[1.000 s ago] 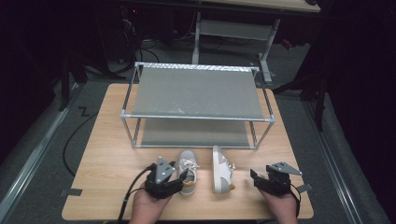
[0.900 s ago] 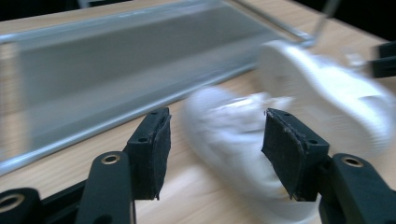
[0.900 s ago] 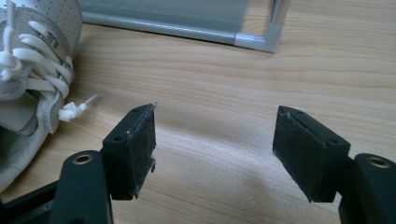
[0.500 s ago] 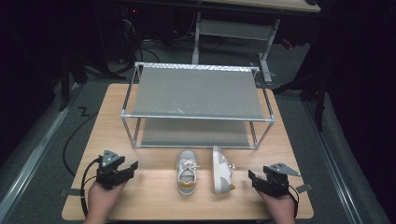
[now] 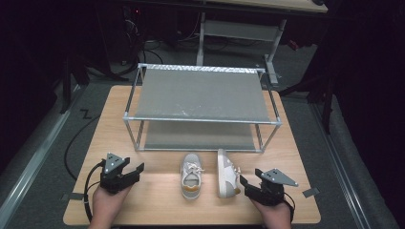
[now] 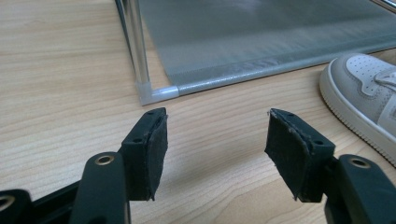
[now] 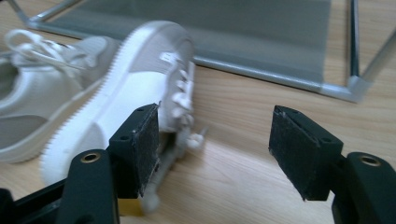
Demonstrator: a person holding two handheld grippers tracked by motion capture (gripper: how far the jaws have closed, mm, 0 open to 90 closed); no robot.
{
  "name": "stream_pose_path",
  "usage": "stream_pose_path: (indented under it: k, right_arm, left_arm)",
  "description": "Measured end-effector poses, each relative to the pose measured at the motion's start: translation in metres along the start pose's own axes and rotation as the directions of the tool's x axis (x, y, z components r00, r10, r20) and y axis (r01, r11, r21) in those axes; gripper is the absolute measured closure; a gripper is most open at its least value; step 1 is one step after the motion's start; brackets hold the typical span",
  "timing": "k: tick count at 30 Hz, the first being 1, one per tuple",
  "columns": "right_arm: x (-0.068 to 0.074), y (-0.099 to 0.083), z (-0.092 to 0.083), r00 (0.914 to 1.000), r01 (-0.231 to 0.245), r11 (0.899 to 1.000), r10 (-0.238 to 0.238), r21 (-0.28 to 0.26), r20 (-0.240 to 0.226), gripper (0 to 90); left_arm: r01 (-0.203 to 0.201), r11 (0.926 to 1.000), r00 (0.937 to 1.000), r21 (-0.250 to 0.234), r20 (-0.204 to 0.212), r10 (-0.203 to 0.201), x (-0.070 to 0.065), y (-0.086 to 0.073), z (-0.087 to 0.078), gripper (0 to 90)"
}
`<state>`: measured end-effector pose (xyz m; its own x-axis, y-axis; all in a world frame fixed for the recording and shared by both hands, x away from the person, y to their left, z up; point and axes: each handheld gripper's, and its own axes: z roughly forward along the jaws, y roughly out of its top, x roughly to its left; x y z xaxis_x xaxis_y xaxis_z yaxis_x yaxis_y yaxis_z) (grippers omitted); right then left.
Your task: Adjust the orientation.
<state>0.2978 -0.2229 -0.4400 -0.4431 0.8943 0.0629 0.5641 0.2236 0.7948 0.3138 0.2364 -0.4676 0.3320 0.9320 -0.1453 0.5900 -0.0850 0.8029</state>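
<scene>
Both shoes sit on the surface between the tongs: the tipped shoe just at ten o'clock of the right tongs, the upright shoe at three o'clock, well apart from the left tongs. Both tongs are spread, empty. The shoes are grey-white, laced.

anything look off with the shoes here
Yes: the right shoe lies tipped on its side, its white sole facing the left shoe, which sits upright on the table. Both are in front of the rack, not on a shelf. Nothing looks spilled or damaged.
</scene>
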Motion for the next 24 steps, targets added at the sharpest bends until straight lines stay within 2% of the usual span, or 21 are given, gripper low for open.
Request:
stream_pose_path:
  k: [3, 10, 19, 24]
  right_arm:
    - [0.008, 0.003, -0.002, 0.9997, 0.004, 1.000, -0.004, -0.014, -0.023, 33.9]
    - [0.015, 0.003, -0.002, 0.9990, 0.017, 1.000, -0.018, -0.021, -0.041, 36.7]
    - [0.021, 0.001, 0.007, 0.9979, 0.039, 0.999, -0.038, 0.011, -0.051, 37.5]
    - [0.021, 0.001, 0.009, 0.9983, 0.030, 0.999, -0.029, 0.012, -0.051, 35.8]
  left_arm:
    - [0.012, 0.9999, 0.9999, -0.004, 0.010, -0.012, 0.000, 0.000, 0.000, 38.8]
    - [0.000, 1.0000, 1.0000, 0.004, 0.010, 0.000, -0.002, -0.001, 0.001, 38.7]
    - [-0.007, 0.9999, 0.9999, 0.013, 0.009, 0.007, -0.002, -0.001, 0.003, 38.7]
    - [-0.008, 0.9998, 0.9999, 0.018, 0.009, 0.008, -0.002, -0.001, 0.003, 38.6]
